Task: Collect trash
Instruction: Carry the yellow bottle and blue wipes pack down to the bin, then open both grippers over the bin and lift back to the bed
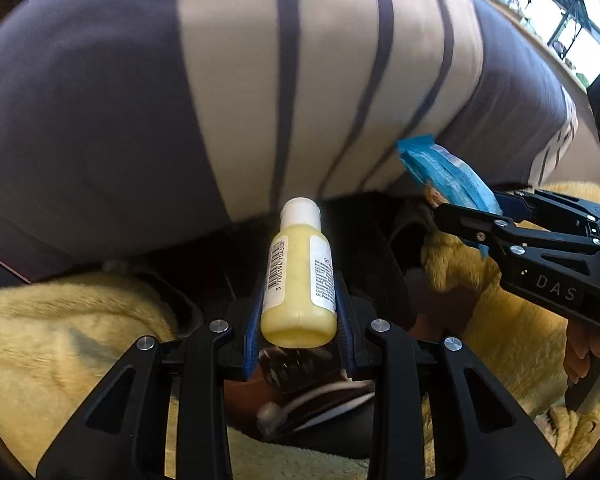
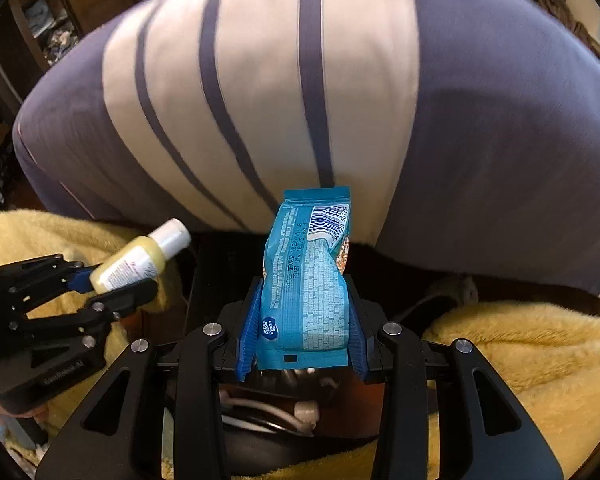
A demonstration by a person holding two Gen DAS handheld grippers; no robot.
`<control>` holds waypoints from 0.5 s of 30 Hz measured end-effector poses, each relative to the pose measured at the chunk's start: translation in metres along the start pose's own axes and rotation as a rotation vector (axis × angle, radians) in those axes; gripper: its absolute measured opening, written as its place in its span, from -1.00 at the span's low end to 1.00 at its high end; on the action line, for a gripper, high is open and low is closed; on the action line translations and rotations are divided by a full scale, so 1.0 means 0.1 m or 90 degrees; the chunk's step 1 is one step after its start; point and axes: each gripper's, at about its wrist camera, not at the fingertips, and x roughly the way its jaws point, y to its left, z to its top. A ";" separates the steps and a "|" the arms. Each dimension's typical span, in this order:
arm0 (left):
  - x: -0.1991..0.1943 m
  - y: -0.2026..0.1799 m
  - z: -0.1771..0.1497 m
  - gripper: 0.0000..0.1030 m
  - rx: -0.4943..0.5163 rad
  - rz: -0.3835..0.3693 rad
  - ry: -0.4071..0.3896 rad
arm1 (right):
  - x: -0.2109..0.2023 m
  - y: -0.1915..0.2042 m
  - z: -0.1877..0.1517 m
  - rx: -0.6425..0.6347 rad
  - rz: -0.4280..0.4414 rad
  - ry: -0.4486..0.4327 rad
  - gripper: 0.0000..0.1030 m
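My left gripper is shut on a small yellow bottle with a white cap, held upright. The bottle and the left gripper also show at the left of the right wrist view. My right gripper is shut on a blue snack wrapper with a barcode at its top. The wrapper and the right gripper show at the right of the left wrist view. Both grippers are side by side, close in front of a striped cushion.
A large purple and cream striped cushion fills the view ahead. Yellow fluffy blankets lie left and right below. A dark gap lies between them, with white cables under the grippers. Shelves stand far left.
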 end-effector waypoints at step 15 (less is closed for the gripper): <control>0.63 -0.06 -0.16 -0.43 -0.013 -0.025 0.114 | 0.62 -0.14 -0.11 0.030 0.054 0.110 -0.24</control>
